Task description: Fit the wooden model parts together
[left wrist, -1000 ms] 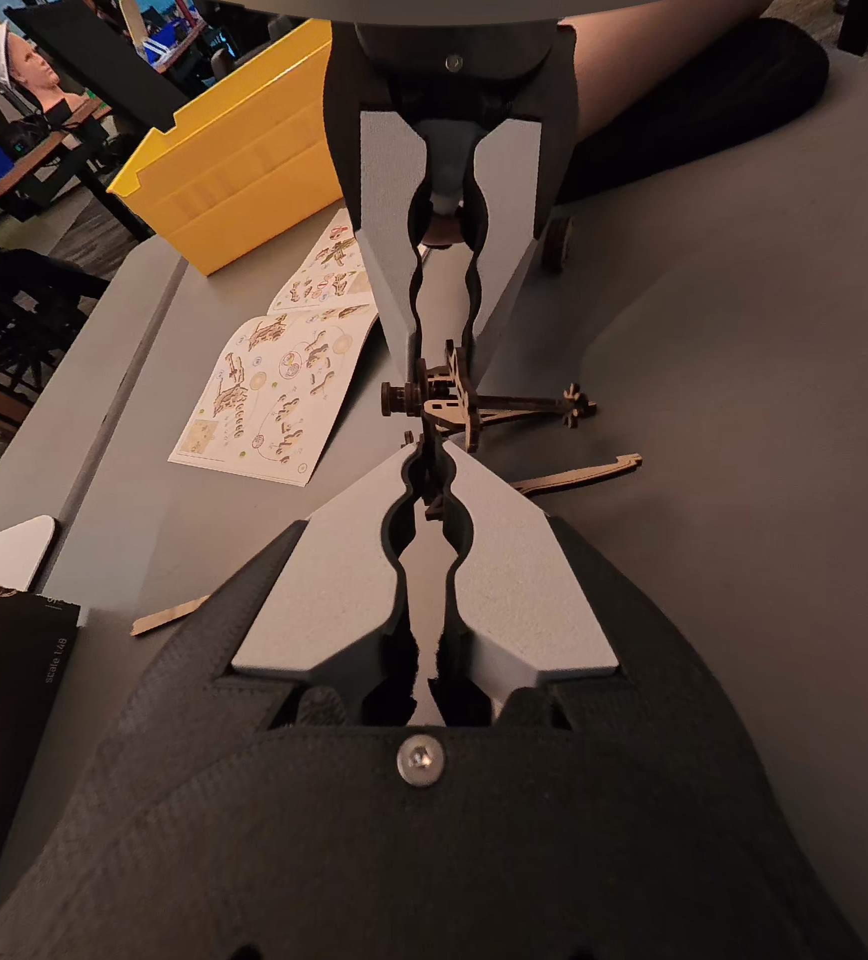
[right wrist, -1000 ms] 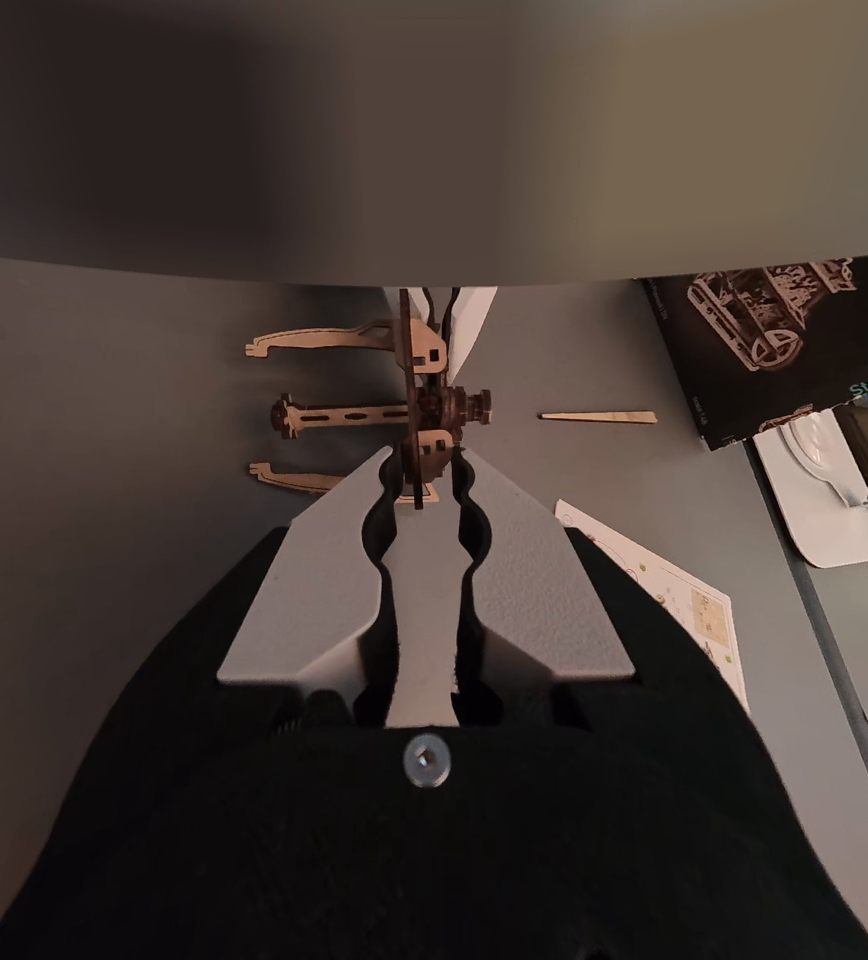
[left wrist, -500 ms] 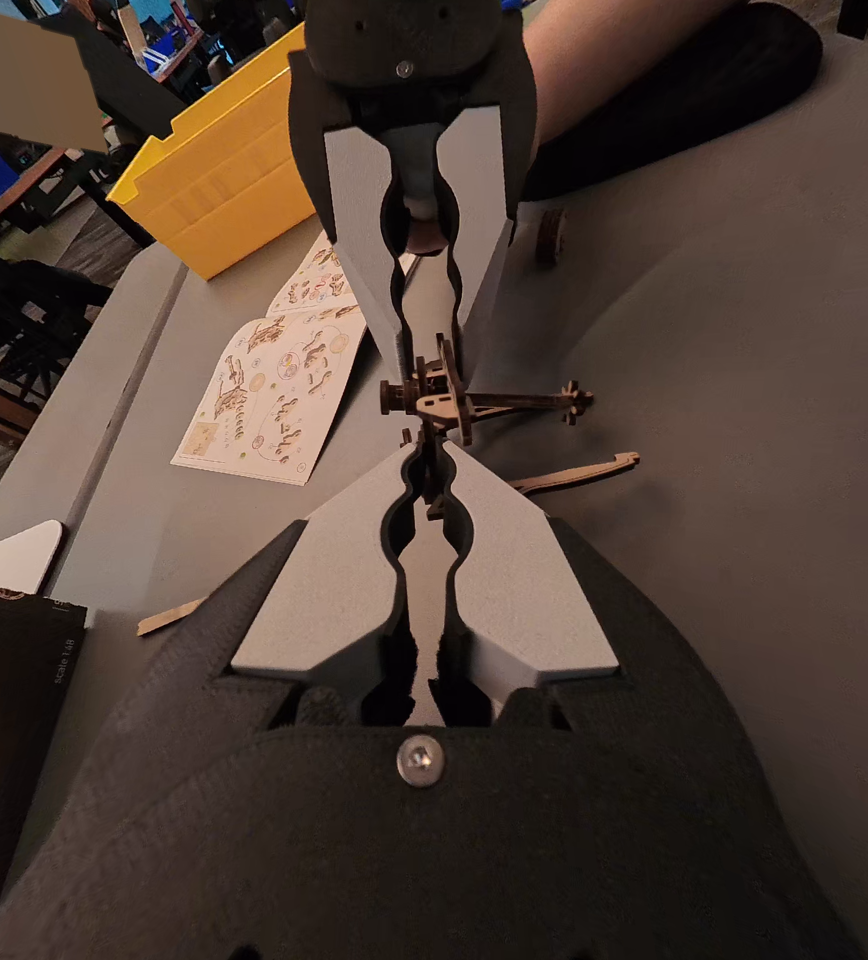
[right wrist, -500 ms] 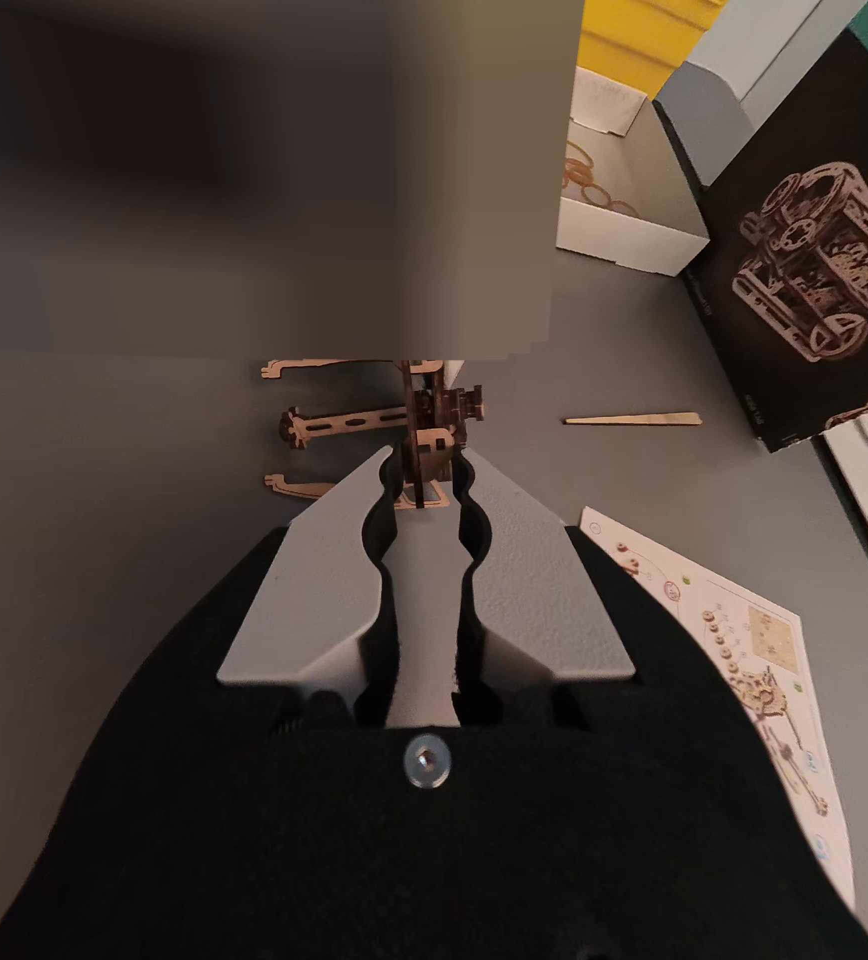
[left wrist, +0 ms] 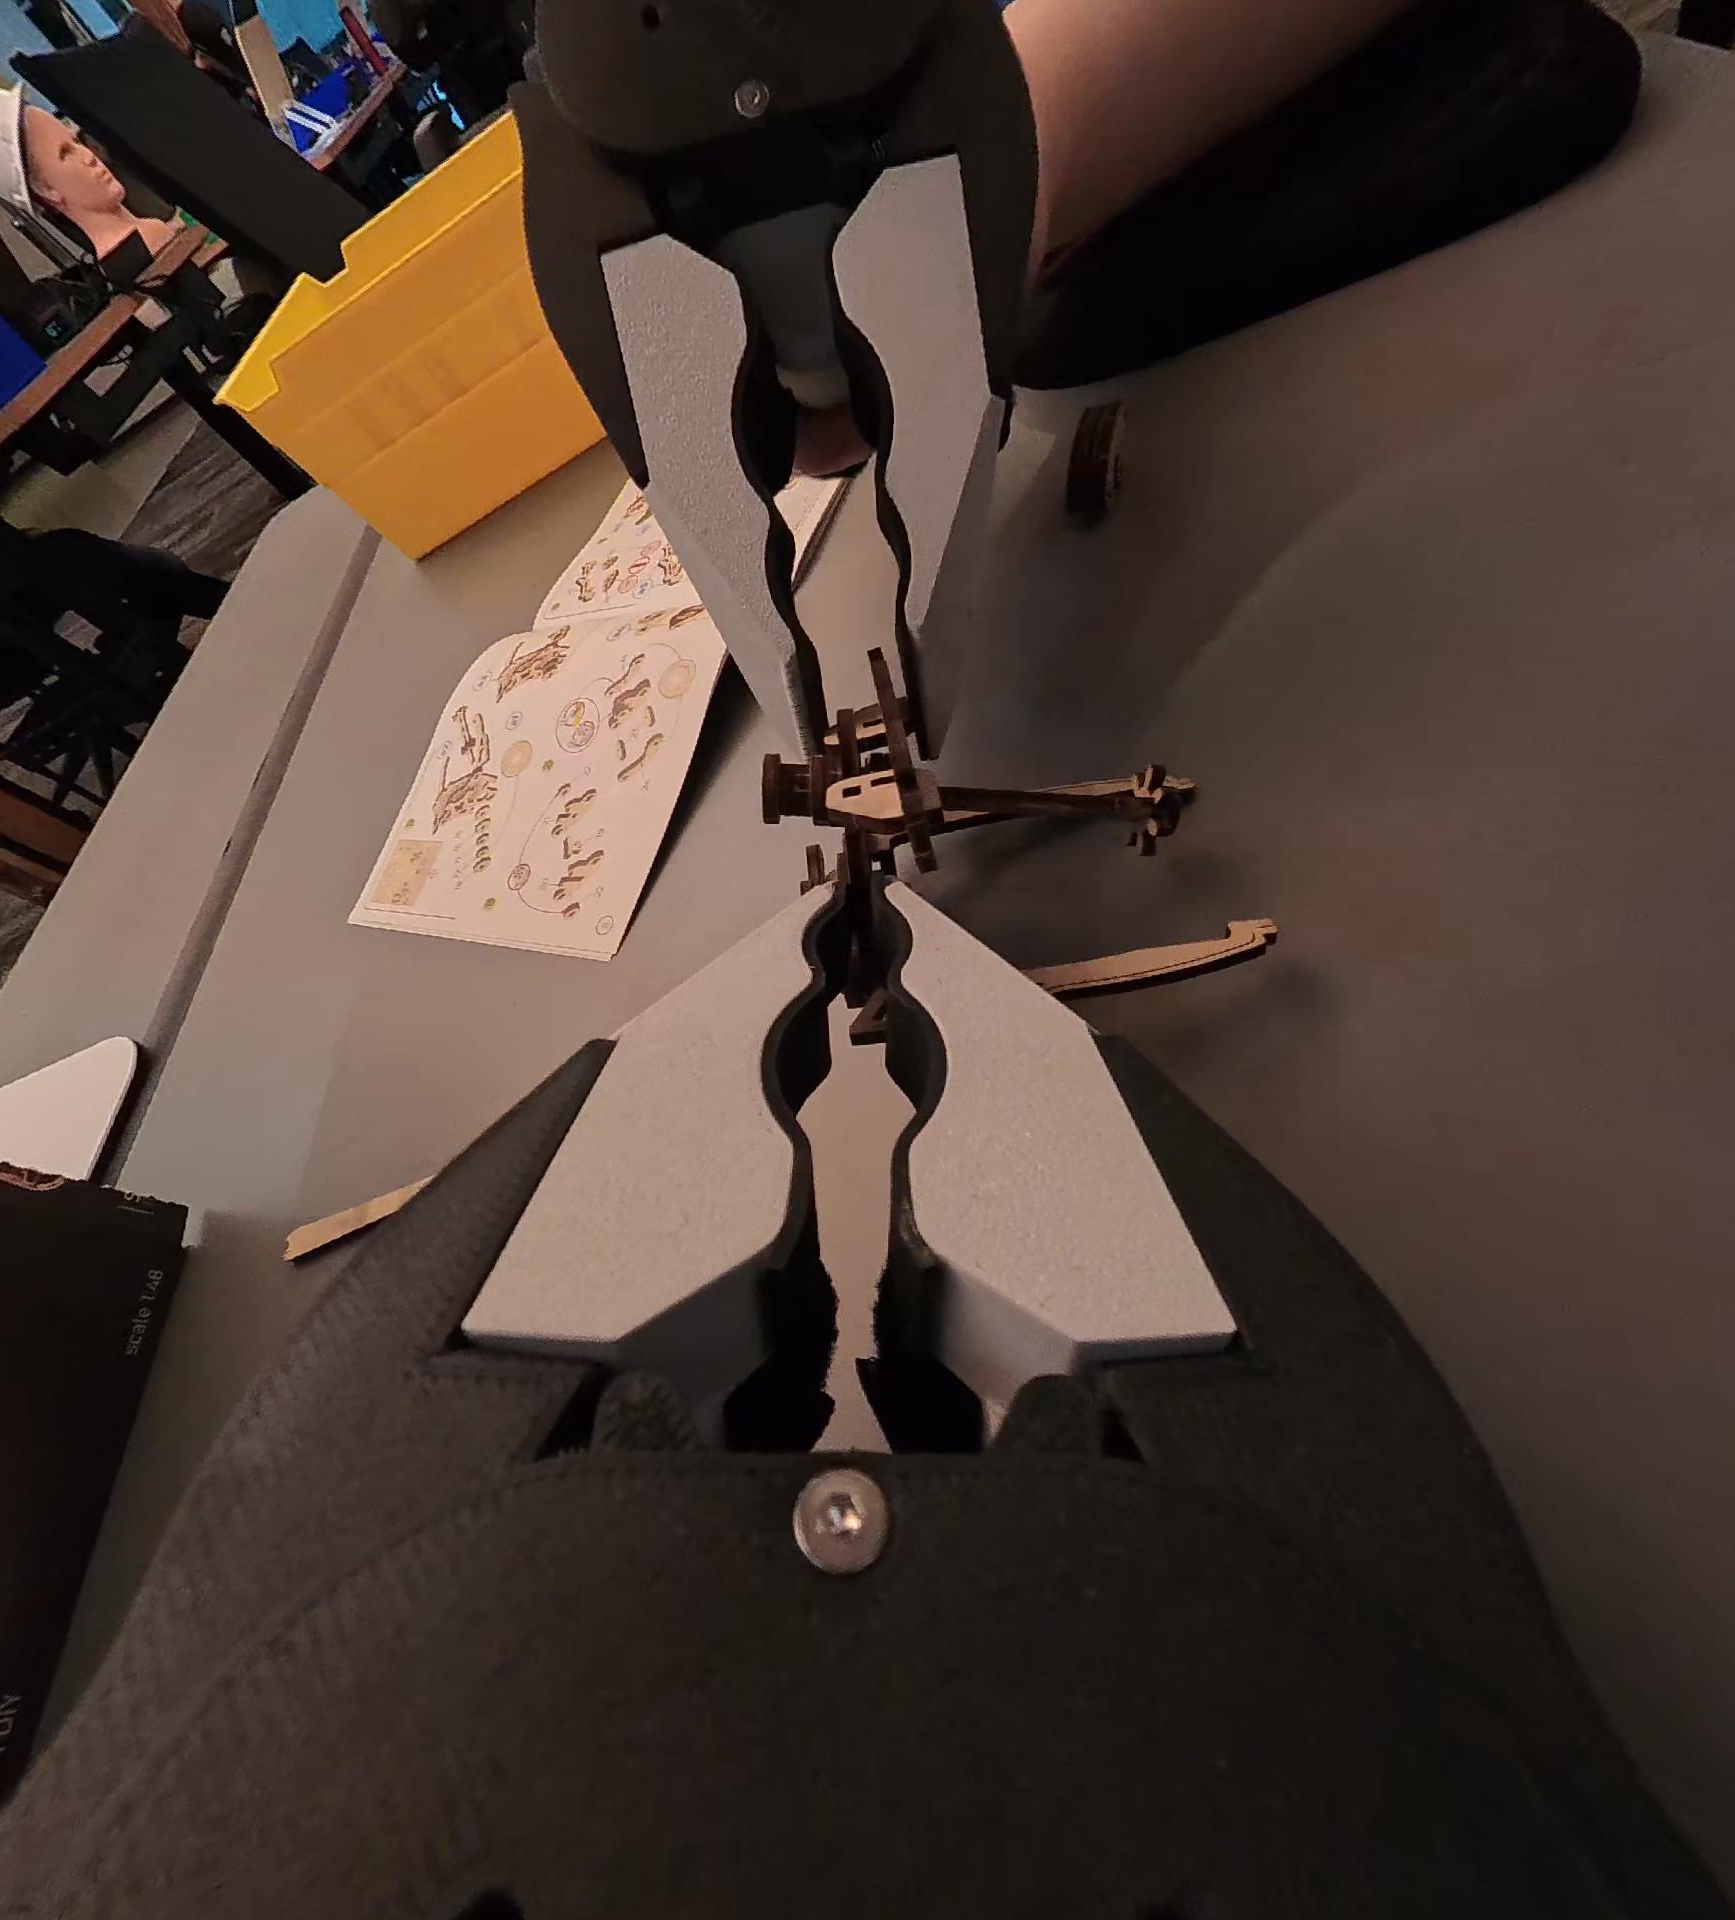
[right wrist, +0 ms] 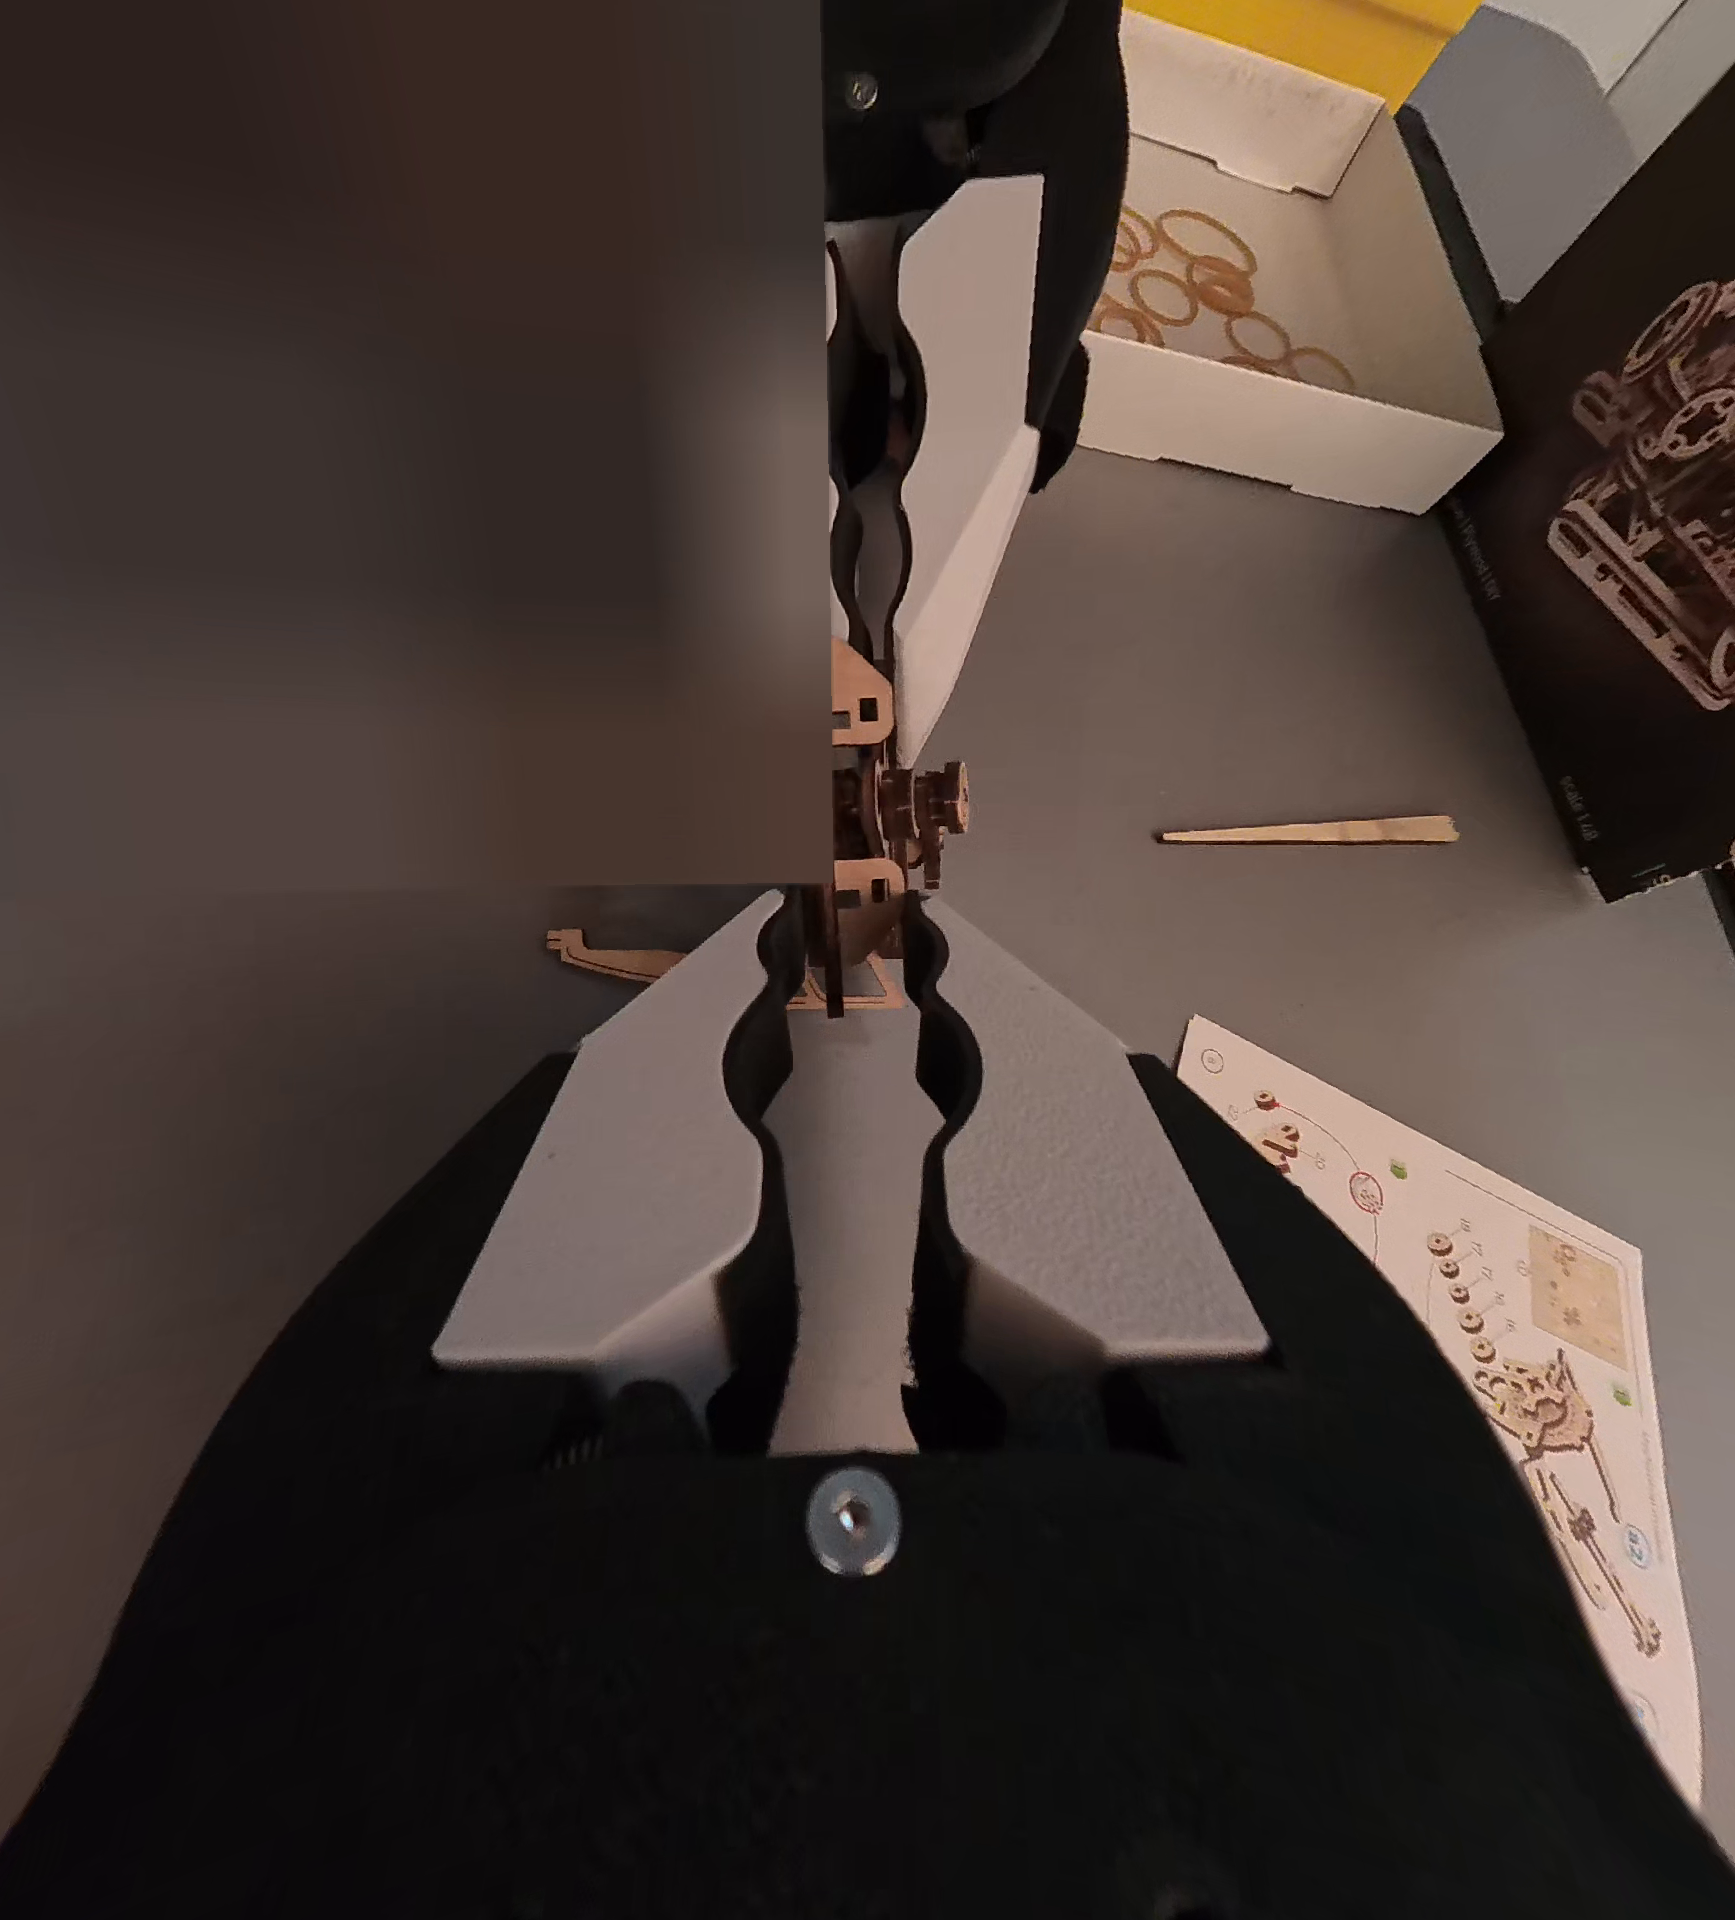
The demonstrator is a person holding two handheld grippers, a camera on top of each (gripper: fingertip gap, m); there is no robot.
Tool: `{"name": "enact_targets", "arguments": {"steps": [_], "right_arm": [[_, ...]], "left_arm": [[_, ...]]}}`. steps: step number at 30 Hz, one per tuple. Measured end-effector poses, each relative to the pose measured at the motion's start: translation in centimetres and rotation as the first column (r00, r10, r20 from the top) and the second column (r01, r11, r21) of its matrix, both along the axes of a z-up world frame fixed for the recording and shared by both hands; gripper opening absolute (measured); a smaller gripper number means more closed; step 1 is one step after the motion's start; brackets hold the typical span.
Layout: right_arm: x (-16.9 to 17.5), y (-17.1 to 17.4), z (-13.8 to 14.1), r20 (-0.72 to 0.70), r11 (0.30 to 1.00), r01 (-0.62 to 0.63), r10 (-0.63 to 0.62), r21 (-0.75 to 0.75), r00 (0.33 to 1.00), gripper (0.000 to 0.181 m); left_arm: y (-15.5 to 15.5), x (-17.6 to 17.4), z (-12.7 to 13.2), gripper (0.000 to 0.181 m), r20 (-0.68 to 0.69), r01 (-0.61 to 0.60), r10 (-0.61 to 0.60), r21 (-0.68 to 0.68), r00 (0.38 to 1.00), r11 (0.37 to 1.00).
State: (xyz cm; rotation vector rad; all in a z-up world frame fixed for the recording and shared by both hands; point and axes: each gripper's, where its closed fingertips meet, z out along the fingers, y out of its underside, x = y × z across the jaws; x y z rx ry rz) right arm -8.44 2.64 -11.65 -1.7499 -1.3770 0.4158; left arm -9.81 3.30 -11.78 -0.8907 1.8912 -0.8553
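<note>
A small wooden model (left wrist: 873, 805) with a dark hub and a long rod ending in a cross (left wrist: 1149, 805) hangs just above the grey table (left wrist: 1465, 1039). My left gripper (left wrist: 858, 904) is shut on the thin plate under the hub. My right gripper (left wrist: 863, 732) comes from the far side and is shut on the hub from above. In the right wrist view my right gripper (right wrist: 847, 914) holds the model (right wrist: 868, 821), and the left gripper (right wrist: 873, 634) is opposite, half hidden by a blurred patch. A loose curved wooden arm (left wrist: 1154, 956) lies on the table.
An open instruction booklet (left wrist: 541, 790) and a yellow bin (left wrist: 427, 395) lie left. A black kit box (right wrist: 1673, 520), a white box of tan rings (right wrist: 1258, 416), a wooden sliver (right wrist: 1310, 831) and a small wheel (left wrist: 1097, 457) are around. A dark-sleeved arm (left wrist: 1362, 156) rests behind. The wooden sliver (right wrist: 1310, 831) is about equally far from each gripper, around 15 cm.
My right gripper has tilted, so its view now takes in the white box and the kit box. The model stays held between both grippers at about the same place.
</note>
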Motion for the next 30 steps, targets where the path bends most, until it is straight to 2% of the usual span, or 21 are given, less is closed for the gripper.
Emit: {"name": "enact_targets", "arguments": {"steps": [5,11,16,21,26,30], "right_arm": [[0.14,-0.14,-0.21,0.049,0.998,0.015,-0.018,0.053,0.999,0.017],[0.10,-0.07,-0.21,0.014,0.999,0.032,-0.032,0.001,0.999,0.017],[0.06,0.10,-0.25,0.043,0.998,0.045,-0.046,0.033,0.998,0.017],[0.00,0.22,-0.38,0.042,0.997,0.058,-0.060,0.051,0.997,0.017],[0.08,0.25,-0.50,0.099,0.987,0.064,-0.080,0.150,0.992,0.017],[0.13,0.28,-0.55,0.145,0.990,0.082,-0.098,0.112,0.984,0.017]], "left_arm": [[-0.04,0.11,0.00,0.000,-0.003,-0.010,0.010,-0.010,1.000,1.000],[0.02,0.09,0.01,0.000,-0.003,-0.012,0.012,-0.012,1.000,1.000],[0.16,0.21,-0.19,0.001,0.021,-0.040,0.039,0.056,0.999,0.998],[0.27,0.16,-0.18,0.000,-0.014,-0.036,0.036,-0.006,0.999,0.999],[0.20,0.17,-0.22,0.000,0.001,-0.039,0.039,0.022,0.999,0.999],[0.24,0.17,-0.20,0.000,-0.001,-0.041,0.041,0.019,0.999,0.999]]}}
